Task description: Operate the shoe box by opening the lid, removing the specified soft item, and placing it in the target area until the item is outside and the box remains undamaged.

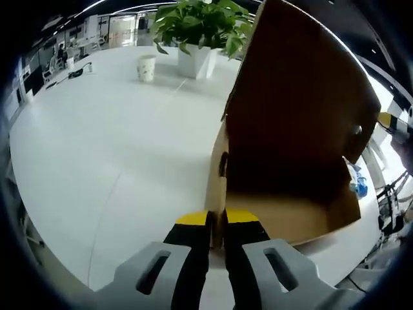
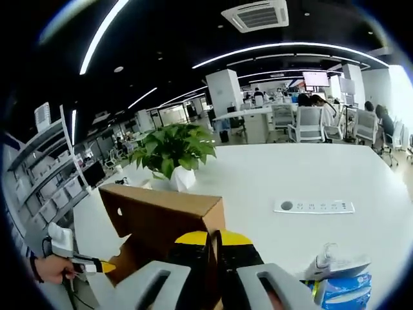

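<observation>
Between hand-held gripper [image 1: 217, 227] jaws, shoe box [image 1: 297, 129] edge

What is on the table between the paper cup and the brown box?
In the left gripper view, a potted plant stands on the white table between the paper cup and the brown box; otherwise just bare tabletop.

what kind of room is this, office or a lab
Most likely an open-plan office. The right gripper view shows rows of desks with swivel chairs and people seated at them, a ceiling air-conditioning unit with long strip lights, and a potted plant on the big white table.
</observation>
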A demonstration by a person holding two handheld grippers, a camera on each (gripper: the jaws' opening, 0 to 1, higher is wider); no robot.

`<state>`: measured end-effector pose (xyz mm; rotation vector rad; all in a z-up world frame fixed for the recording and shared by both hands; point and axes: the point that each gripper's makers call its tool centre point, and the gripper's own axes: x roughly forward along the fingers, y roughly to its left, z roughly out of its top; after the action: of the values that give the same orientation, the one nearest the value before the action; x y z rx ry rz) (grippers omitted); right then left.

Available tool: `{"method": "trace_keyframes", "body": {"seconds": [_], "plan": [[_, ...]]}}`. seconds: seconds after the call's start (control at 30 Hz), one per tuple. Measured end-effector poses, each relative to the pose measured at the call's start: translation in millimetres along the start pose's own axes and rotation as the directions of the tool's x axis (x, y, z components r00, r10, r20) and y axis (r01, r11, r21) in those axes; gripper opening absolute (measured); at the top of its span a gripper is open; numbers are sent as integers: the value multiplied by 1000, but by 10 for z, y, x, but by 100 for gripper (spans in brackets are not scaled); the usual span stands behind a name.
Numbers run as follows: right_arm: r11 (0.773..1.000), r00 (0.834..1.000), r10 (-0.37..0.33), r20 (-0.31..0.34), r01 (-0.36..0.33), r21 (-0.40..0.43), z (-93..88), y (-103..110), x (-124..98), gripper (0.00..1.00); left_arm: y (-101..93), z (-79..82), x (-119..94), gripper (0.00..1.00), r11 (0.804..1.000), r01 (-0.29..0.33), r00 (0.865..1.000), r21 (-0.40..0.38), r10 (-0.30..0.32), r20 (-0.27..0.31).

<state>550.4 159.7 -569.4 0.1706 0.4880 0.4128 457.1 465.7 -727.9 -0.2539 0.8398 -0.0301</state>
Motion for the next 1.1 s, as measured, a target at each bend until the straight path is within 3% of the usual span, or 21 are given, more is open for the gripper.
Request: {"method": "trace_keyframes", "body": {"seconds": [0.37, 1.1], "plan": [[999, 999, -23, 34, 22, 27, -110, 72, -154, 0, -2, -3, -2, 6, 1000, 9, 1000, 6, -8, -4], [999, 997, -32, 71, 32, -4, -429, 155, -377, 0, -3, -16, -19, 7, 999, 34, 999, -1, -34, -6]]}}
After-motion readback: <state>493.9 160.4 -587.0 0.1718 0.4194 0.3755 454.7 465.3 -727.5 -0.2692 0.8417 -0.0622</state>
